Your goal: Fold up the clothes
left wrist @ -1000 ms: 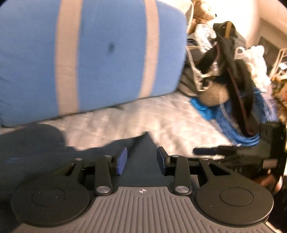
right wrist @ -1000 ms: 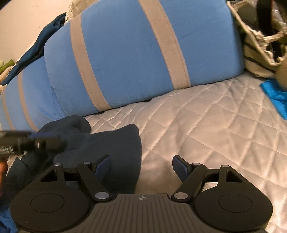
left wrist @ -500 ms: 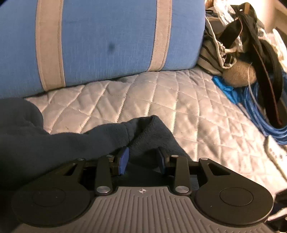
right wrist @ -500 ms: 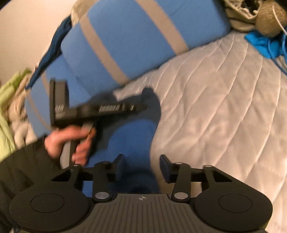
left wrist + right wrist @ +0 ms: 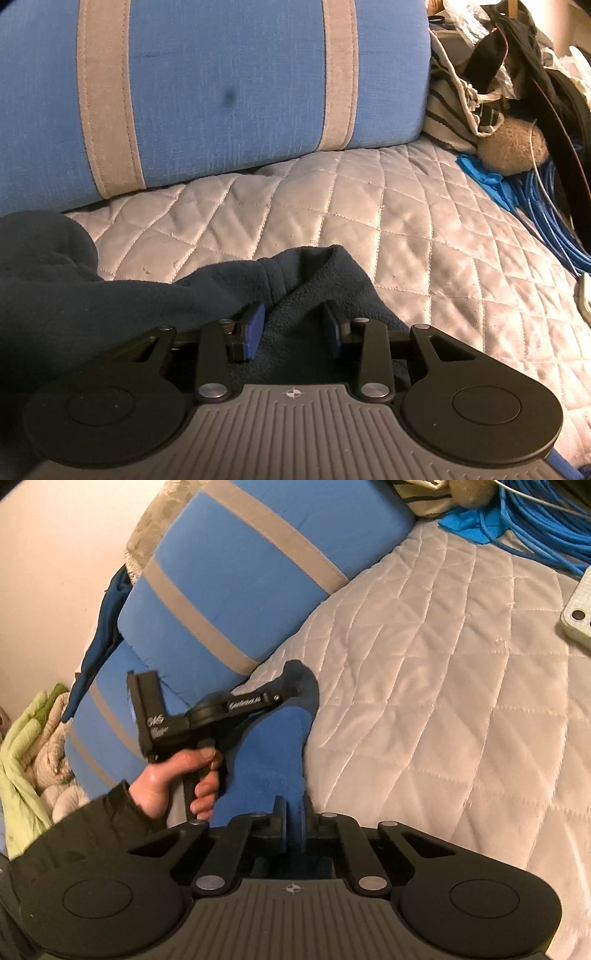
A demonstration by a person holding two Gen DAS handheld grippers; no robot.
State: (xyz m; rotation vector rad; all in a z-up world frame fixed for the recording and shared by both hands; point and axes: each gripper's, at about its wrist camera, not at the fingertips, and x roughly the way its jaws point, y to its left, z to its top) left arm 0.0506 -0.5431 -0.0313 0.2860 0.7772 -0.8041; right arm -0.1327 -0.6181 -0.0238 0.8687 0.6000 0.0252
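A dark blue fleece garment lies bunched on the quilted bed cover. My left gripper is open, its jaws low over a fold of the fleece near its right edge. In the right wrist view the same fleece looks brighter blue. My right gripper is shut on the near edge of it. The left gripper, held in a hand, shows there too, its tips on the far end of the fleece.
A blue cushion with grey stripes lies along the back of the bed. A striped bag, black straps and a coil of blue cable pile up at the right. A phone lies on the cover. Green and beige bedding is at the left.
My right gripper closed from wide open onto the fleece edge and swung to look along the garment. My left gripper moved in low over the fleece and stayed open.
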